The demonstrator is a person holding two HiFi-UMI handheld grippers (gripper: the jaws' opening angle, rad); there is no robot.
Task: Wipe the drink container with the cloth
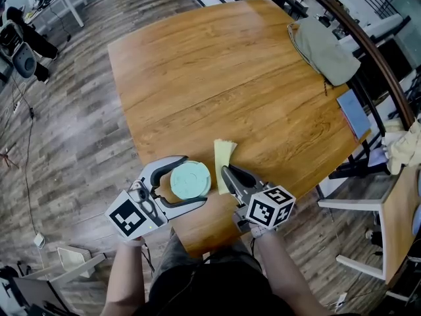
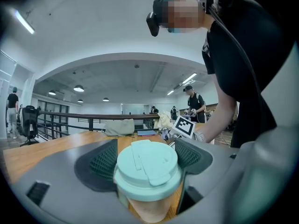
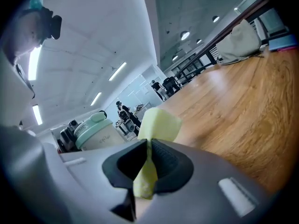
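A drink cup with a mint-green lid [image 1: 189, 180] stands between the jaws of my left gripper [image 1: 196, 179], near the table's front edge. In the left gripper view the cup [image 2: 147, 164] fills the gap between the ribbed pads [image 2: 103, 162], which close on its sides. My right gripper [image 1: 226, 170] is just right of the cup and shut on the near end of a pale yellow cloth [image 1: 224, 153]. The cloth's far end rests on the wooden table [image 1: 217, 71]. In the right gripper view the cloth [image 3: 159, 122] sticks up from between the pads, with the cup [image 3: 96, 132] at left.
A grey-green bag [image 1: 322, 48] lies at the table's far right corner, with a blue notebook [image 1: 353, 110] near the right edge. A dark railing runs behind them. A white-framed chair [image 1: 368, 203] stands right of the table. Wood floor lies to the left.
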